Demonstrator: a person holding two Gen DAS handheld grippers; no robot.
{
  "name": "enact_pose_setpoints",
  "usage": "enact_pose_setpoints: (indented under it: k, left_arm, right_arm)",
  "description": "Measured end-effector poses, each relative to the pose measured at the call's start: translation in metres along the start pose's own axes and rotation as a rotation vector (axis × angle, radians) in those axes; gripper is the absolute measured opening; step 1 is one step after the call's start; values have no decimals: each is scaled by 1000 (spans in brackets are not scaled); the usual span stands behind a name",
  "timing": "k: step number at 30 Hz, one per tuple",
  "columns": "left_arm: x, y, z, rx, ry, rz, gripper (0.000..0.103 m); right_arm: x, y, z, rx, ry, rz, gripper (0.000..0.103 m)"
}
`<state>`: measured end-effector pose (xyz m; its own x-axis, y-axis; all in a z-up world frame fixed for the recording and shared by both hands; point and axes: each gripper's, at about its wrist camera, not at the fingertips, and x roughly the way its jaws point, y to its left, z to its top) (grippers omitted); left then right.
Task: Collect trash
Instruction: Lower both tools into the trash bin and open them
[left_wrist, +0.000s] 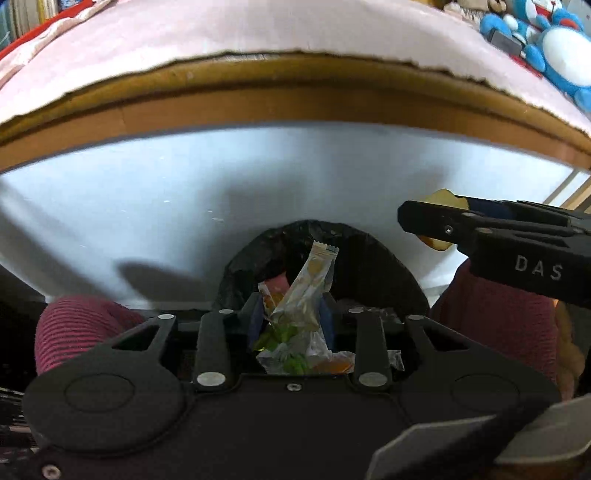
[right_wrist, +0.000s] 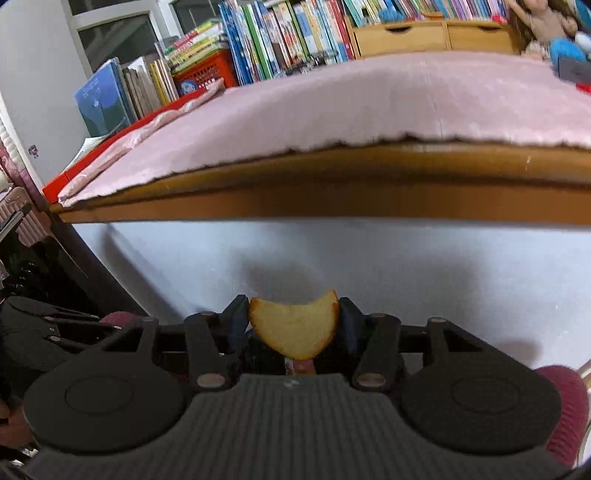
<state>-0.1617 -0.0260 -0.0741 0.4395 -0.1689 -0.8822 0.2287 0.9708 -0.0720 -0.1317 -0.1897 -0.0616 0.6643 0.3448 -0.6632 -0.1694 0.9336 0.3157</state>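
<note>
So on the left, the left gripper (left_wrist: 291, 317) is clamped narrow on a crinkly snack wrapper (left_wrist: 303, 295), clear foil with orange and green print, sticking up between the blue pads. Right behind it is a black trash bag (left_wrist: 369, 258), mouth open, sitting low in front of a white panel (left_wrist: 184, 203). The wrapper is just above the near edge of the bag.

Over to the right, the right gripper (right_wrist: 293, 325) is pinching a bitten apple piece (right_wrist: 293, 328), yellowish flesh with a reddish skin edge, jaws about medium wide with the piece wedged between the pads. In the left wrist view it pokes in from the right, near the bag's right side.

Far side: wooden table edge (right_wrist: 332, 192) with a pink cloth (right_wrist: 332, 103), books (right_wrist: 277, 37) behind, blue plush toys (left_wrist: 554, 48) far right.
</note>
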Motion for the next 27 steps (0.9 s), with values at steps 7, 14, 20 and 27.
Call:
enact_pose_setpoints:
  k: [7,14,20,27]
  left_arm:
    - [29,-5,2,3,46,12,31]
    - [41,-5,1,5,62,27,32]
    - [43,-5,1,-1,67,38,34]
    - [48,-5,0,-5,75,43,41]
  right_arm:
    - [30,-5,-9,25,66,-14,58]
    - [49,-7,-17,64,110,-13,60]
    - [50,-11,-19,74,110,-15,61]
    - [48,-13,-19,77,111,-18,64]
